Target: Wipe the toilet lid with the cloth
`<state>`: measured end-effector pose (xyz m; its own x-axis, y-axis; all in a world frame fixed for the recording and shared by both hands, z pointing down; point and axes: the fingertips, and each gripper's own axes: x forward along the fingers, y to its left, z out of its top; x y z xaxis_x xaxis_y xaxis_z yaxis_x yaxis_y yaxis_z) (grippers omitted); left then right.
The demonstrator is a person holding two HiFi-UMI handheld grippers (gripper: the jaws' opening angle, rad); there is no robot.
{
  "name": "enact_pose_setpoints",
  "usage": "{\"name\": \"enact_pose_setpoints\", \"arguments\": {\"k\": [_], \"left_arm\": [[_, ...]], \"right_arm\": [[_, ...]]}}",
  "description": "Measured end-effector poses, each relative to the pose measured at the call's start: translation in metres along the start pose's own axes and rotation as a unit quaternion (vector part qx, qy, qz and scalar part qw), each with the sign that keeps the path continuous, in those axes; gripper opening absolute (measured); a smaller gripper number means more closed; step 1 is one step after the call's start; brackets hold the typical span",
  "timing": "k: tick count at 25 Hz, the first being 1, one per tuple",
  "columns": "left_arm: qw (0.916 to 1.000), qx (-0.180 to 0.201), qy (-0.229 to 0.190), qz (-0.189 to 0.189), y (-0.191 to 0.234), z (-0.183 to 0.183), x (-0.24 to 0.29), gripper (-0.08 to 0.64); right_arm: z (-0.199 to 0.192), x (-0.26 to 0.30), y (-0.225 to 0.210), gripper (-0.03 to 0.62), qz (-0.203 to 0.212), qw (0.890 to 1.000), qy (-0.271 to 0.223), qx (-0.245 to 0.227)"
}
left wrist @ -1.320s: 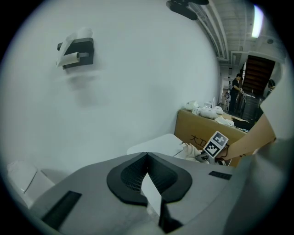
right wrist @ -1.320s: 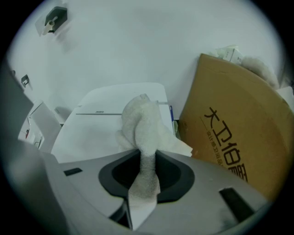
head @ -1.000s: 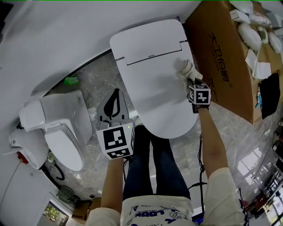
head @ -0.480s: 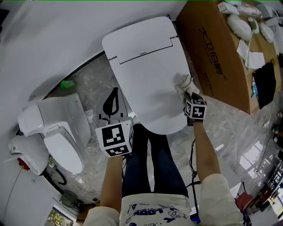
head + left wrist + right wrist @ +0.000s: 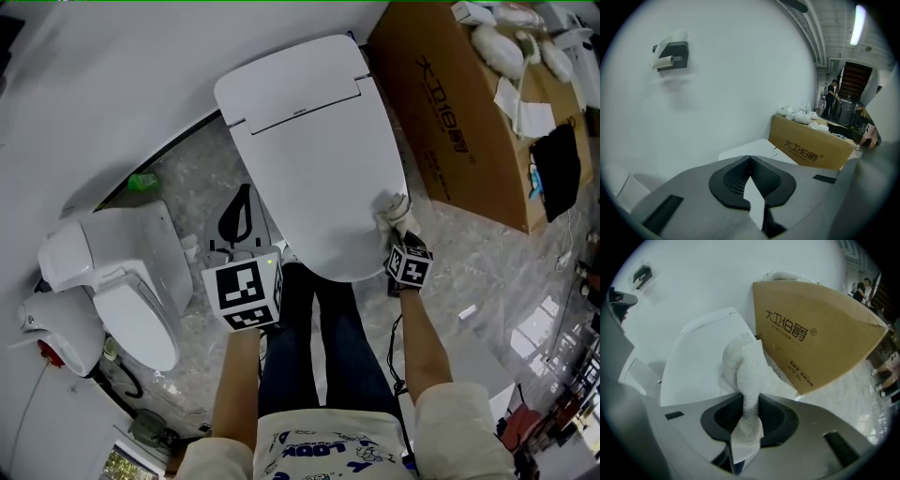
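The white toilet lid lies closed in the middle of the head view. A white cloth rests bunched on the lid's near right edge, and my right gripper is shut on it. In the right gripper view the cloth runs up from between the jaws of the right gripper and spreads onto the lid. My left gripper hangs over the floor left of the toilet, apart from the lid. The left gripper has its jaws together with nothing in them.
A large brown cardboard box holding white items stands just right of the toilet. A smaller white toilet sits at the left, with a green object on the marble floor. A paper holder hangs on the white wall.
My right gripper has dragged the cloth down the lid's right side, from near the hinge end towards the front edge. The left gripper has stayed put.
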<state>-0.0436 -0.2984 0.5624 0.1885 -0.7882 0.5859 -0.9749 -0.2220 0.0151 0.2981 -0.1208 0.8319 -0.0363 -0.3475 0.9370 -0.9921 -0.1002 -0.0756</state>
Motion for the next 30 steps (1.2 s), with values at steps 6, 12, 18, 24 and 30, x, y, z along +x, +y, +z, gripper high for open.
{"name": "enact_pose_setpoints", "arguments": {"k": [6,12,18,24,30], "left_arm": [[1.0,-0.003,-0.002,0.002,0.003,-0.003,-0.006,0.003],[1.0,-0.007,-0.003,0.004,0.006,-0.004,-0.01,0.003],[0.9999,-0.011,-0.003,0.011,0.014,-0.005,-0.01,0.003],[0.9996,-0.018,-0.002,0.023,0.026,-0.008,-0.011,0.003],[0.999,-0.026,0.0,0.035,0.043,-0.012,-0.011,0.003]], "right_arm": [[-0.045,-0.014,0.006,0.086,-0.028,0.997,0.008,0.071],[-0.076,-0.025,0.037,0.086,-0.049,0.99,0.023,0.128],[-0.063,-0.014,0.089,0.084,-0.027,0.99,0.009,0.138],[-0.02,0.006,0.121,0.084,-0.003,0.994,-0.01,0.105],[0.036,0.025,0.131,0.084,0.013,0.996,-0.032,0.082]]}}
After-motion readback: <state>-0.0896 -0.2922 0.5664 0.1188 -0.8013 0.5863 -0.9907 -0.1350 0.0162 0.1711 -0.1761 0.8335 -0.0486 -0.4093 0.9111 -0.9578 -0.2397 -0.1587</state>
